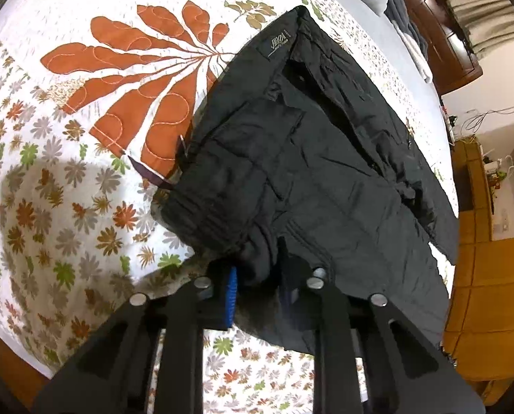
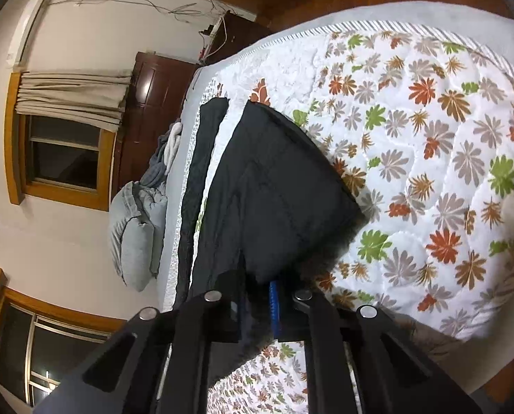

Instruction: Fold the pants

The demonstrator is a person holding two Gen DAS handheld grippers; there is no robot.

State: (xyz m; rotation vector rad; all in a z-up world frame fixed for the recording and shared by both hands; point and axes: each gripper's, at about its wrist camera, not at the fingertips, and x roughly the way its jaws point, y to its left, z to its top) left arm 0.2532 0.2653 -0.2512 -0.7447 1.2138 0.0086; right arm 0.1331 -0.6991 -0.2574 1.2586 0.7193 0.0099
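The black pants point(image 1: 312, 158) lie across a bed covered by a floral quilt point(image 1: 67, 179), partly folded, with the waistband and its label toward the far side in the left wrist view. Both tools are clenched on the fabric: the left tool point(image 1: 257, 286) pinches a bunched edge of the pants between its blue-padded fingers, and the right tool point(image 2: 257, 307) grips another edge, lifting a dark panel off the quilt. The cloth looks soft and limp — quilted or padded by its stitched lines, so probably a little bulkier than thin trousers, yet light enough to drape and sag from the grip. It likely needs holding at hems or corners, both layers together, since a pinch mid-panel would let the rest slump — and a smooth shell may slide.
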